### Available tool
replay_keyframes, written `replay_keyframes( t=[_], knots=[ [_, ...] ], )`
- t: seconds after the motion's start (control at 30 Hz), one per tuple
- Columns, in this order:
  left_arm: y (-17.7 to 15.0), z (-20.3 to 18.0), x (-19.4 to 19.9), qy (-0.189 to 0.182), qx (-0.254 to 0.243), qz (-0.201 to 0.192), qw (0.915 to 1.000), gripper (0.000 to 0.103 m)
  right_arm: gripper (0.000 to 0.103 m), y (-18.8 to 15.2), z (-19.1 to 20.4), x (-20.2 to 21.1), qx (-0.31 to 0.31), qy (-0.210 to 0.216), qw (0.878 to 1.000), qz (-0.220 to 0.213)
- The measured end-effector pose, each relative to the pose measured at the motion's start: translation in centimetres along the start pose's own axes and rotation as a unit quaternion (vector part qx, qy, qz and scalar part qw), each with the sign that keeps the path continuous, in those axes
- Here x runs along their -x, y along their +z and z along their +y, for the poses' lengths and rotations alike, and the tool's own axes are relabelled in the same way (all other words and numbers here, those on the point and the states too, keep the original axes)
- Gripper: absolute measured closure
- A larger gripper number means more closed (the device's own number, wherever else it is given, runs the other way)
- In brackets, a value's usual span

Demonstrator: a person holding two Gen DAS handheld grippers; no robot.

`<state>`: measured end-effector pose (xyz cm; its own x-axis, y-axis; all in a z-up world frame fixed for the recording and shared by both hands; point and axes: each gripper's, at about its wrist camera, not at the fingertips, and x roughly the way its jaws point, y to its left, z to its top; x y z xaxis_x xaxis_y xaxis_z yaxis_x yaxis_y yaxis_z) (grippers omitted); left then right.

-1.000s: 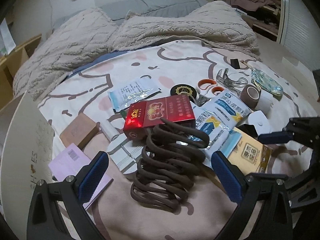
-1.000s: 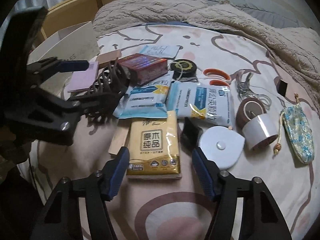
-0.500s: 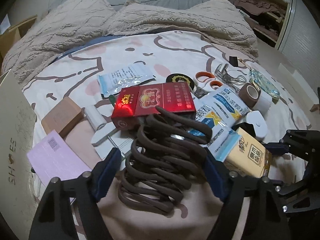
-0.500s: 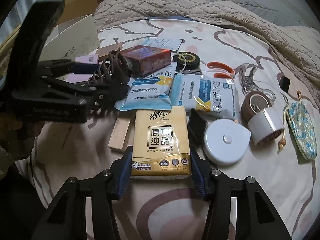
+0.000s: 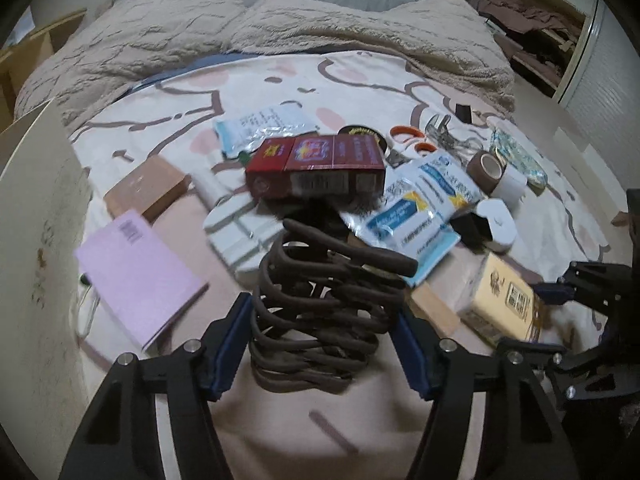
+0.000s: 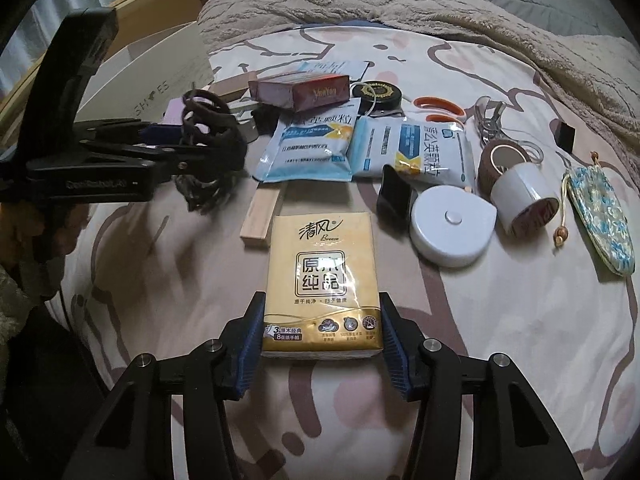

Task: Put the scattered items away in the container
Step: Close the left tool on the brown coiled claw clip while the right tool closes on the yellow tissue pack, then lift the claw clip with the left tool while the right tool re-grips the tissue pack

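the left gripper [image 5: 324,344] grips the brown coiled hair claw [image 5: 326,304] by its flanks, just off the bed at 6 o'clock in the left wrist view, while the right gripper [image 6: 320,336] clasps the near end of the yellow tissue pack [image 6: 322,276] at 6 o'clock in its own view. the claw looks light, springy and open-ribbed, so it may squirm unless pinched mid-body. the pack looks soft, light and film-slick, best squeezed across its narrow sides; the white shoe box [image 5: 36,216] waits at 9 o'clock.
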<state>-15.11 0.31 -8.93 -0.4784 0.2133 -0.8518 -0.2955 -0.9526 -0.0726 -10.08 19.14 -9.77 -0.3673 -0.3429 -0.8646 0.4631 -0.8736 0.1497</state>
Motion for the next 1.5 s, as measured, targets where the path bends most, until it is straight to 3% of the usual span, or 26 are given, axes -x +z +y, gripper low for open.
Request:
replay_keyframes(
  t=[0.27, 0.37, 0.5, 0.6, 0.67, 0.77, 0.83, 1.0, 1.23, 1.5],
  knots=[
    [-1.2, -0.6, 1.3, -0.017, -0.009, 0.029, 0.9994, 0.037, 0.050, -0.8, 0.3, 0.5, 0.006, 0.008, 1.000, 0.004],
    [-1.7, -1.2, 1.5, -0.021, -0.033, 0.042, 0.9984, 0.037, 0.050, -1.2, 0.4, 0.8, 0.010, 0.014, 1.000, 0.008],
    [-2.1, -2.1, 2.2, -0.029, -0.063, 0.030, 0.9971, 0.036, 0.050, -1.5, 0.5, 0.9, 0.011, 0.015, 1.000, 0.009],
    [-2.1, -3.0, 1.8, -0.017, -0.086, 0.032, 0.9957, 0.036, 0.049, -1.4, 0.2, 0.5, 0.006, 0.006, 1.000, 0.013],
    [-2.2, -3.3, 1.3, -0.003, -0.099, 0.037, 0.9944, 0.025, 0.048, -1.3, 0.0, 0.4, 0.000, 0.004, 1.000, 0.015],
    [-2.5, -3.5, 0.7, 0.014, -0.113, 0.046, 0.9924, 0.019, 0.041, -1.4, -0.3, 0.3, -0.004, 0.000, 1.000, 0.017],
    [-2.6, -3.4, 0.3, 0.022, -0.114, 0.052, 0.9919, 0.019, 0.028, -1.4, -0.3, 0.4, -0.004, -0.014, 1.000, 0.016],
    [-2.4, -2.8, 0.4, 0.032, -0.102, 0.045, 0.9932, 0.018, 0.028, -1.5, -0.9, 0.3, -0.014, -0.031, 0.999, 0.018],
    [-1.7, -3.2, 1.2, 0.044, -0.095, 0.002, 0.9946, 0.017, 0.028, -1.6, -1.8, 0.6, -0.028, -0.043, 0.999, 0.015],
    [-1.6, -2.4, 1.7, 0.059, -0.091, 0.007, 0.9941, 0.017, 0.028, -2.0, -3.6, 1.2, -0.066, -0.054, 0.996, 0.013]
  ],
)
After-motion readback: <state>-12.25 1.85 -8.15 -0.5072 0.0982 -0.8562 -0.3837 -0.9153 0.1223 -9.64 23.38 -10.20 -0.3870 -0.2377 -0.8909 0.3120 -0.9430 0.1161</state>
